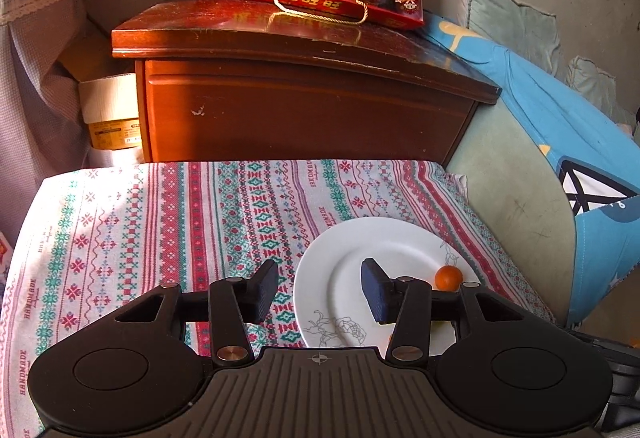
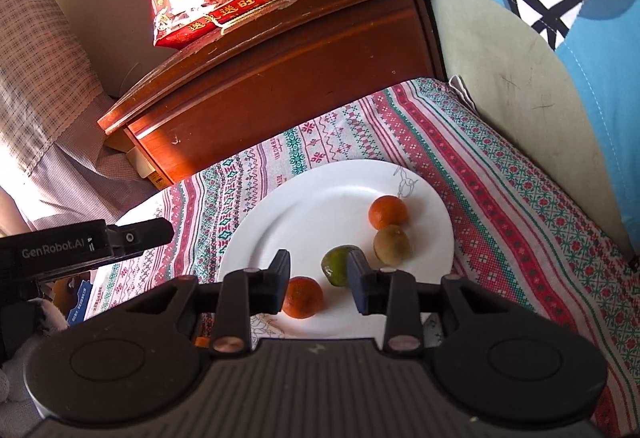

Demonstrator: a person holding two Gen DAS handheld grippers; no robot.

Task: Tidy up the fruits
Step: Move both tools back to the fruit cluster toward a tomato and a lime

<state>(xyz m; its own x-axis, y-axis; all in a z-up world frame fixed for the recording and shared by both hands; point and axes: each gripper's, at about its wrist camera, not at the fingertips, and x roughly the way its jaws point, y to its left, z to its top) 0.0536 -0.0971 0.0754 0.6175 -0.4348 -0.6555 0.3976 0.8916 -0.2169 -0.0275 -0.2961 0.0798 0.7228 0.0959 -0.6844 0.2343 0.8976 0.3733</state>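
Since all four fruits sit on the round white ceramic plate (image 2: 280,214), my right gripper (image 2: 318,284) is nearest, jaws slightly apart and empty. Its fingers flank the near round orange tangerine (image 2: 303,297) and the green citrus (image 2: 339,265); a brownish kiwi (image 2: 392,244) and second tangerine (image 2: 388,212) lie beyond, upper right. My left gripper (image 1: 320,288) hangs open, holding nothing, over the plate's left rim.

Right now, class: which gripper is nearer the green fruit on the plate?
Right. The right gripper hovers directly over the green fruit, jaws apart and empty. The left gripper sits off the white plate's left edge, above the patterned cloth.
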